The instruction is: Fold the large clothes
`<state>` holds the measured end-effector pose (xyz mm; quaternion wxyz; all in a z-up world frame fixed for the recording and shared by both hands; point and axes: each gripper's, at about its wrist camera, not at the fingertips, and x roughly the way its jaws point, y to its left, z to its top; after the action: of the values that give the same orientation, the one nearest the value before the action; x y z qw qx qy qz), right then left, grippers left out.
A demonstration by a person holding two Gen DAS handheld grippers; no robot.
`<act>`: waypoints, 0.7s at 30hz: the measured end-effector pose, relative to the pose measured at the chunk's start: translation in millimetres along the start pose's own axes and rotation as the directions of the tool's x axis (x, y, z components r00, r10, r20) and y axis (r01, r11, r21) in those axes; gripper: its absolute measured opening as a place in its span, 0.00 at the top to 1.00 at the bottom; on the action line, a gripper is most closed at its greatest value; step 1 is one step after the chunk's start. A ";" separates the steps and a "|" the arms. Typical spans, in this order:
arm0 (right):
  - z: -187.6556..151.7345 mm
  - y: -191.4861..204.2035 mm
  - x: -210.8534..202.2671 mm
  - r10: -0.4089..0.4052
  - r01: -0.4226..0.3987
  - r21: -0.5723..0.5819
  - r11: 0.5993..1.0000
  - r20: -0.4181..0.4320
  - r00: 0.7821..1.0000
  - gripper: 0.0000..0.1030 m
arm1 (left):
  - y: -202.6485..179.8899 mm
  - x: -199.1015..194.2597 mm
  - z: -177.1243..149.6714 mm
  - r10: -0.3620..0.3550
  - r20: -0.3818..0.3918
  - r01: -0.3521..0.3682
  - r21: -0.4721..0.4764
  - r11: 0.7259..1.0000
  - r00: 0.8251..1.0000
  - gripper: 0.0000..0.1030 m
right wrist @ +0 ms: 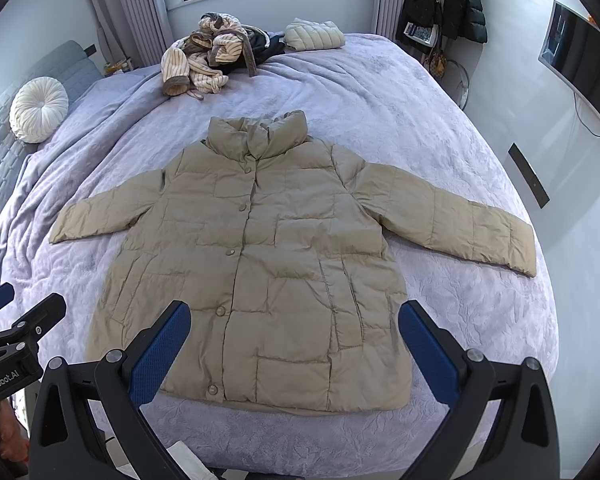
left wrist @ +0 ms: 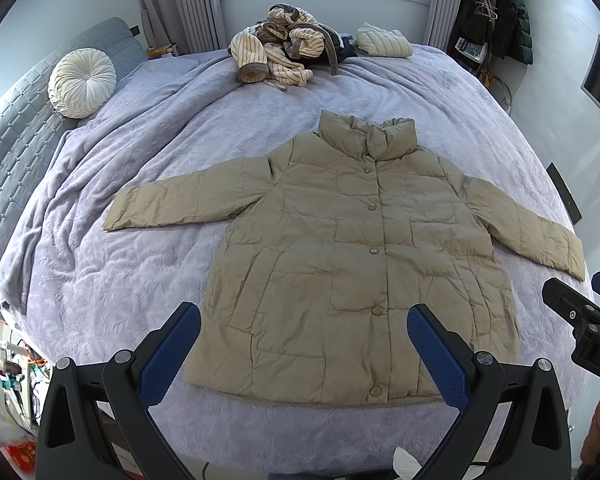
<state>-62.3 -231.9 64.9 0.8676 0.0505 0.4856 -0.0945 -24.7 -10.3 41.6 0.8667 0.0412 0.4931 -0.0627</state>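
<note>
A tan padded jacket [left wrist: 340, 248] lies flat and face up in the middle of the bed [left wrist: 140, 264], buttoned shut, collar toward the window and both sleeves spread out to the sides. Its hem lies near the closest edge of the lilac bedspread.

The left gripper [left wrist: 304, 322] hangs above the hem with its blue-padded fingers [left wrist: 168, 356] spread wide, holding nothing and touching nothing. The right gripper [right wrist: 294, 320] is likewise wide open over the lower part of the jacket, empty and clear of the cloth. Each gripper shows at the edge of the other's view. In the right wrist view the side of the left gripper reads "GenRobot.AI"; in the left wrist view the right gripper bears the letters "DA", the rest cut off.

Farther up the bed sits a heap of striped clothes [left wrist: 276, 54], with a folded pale jacket [left wrist: 384, 42] beside it. A round white cushion [left wrist: 82, 82] leans against the grey headboard [left wrist: 16, 132]. Dark coats [left wrist: 496, 12] hang in the far corner.
</note>
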 end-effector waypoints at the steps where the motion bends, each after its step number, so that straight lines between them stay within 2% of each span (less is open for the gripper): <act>1: 0.1 -0.2 -0.1 0.000 0.000 0.000 1.000 0.000 1.000 0.00 | 0.0 -0.1 0.1 0.000 0.000 0.000 0.000 1.000 1.000 0.00; 21: 1.2 -1.1 -0.1 0.002 -0.002 0.001 1.000 -0.003 1.000 0.00 | -0.5 -0.1 1.5 0.000 -0.002 0.000 0.001 1.000 1.000 0.00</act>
<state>-61.6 -233.2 65.6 0.8670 0.0517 0.4866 -0.0939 -23.5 -10.9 42.4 0.8663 0.0416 0.4937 -0.0631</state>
